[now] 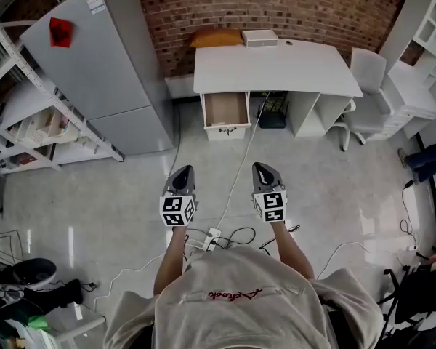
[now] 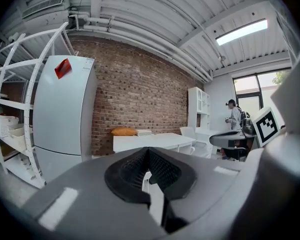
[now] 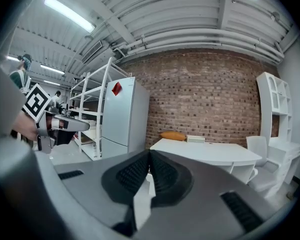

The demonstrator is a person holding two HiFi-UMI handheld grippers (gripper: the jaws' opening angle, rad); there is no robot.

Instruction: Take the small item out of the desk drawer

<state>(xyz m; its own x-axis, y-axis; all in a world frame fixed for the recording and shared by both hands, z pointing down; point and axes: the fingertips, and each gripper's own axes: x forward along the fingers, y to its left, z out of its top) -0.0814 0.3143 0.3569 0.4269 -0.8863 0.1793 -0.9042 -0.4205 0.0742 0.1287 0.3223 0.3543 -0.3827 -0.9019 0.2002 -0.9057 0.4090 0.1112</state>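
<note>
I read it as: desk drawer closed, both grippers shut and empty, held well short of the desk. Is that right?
Not quite. The desk drawer is pulled open, not closed; the head view shows its inside from above. The rest holds: the left gripper and the right gripper are both shut and empty, held well short of the desk.

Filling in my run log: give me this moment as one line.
stage: standing off from desk | drawer: open, contents too small to tell | left gripper: shut, empty | right gripper: shut, empty
</note>
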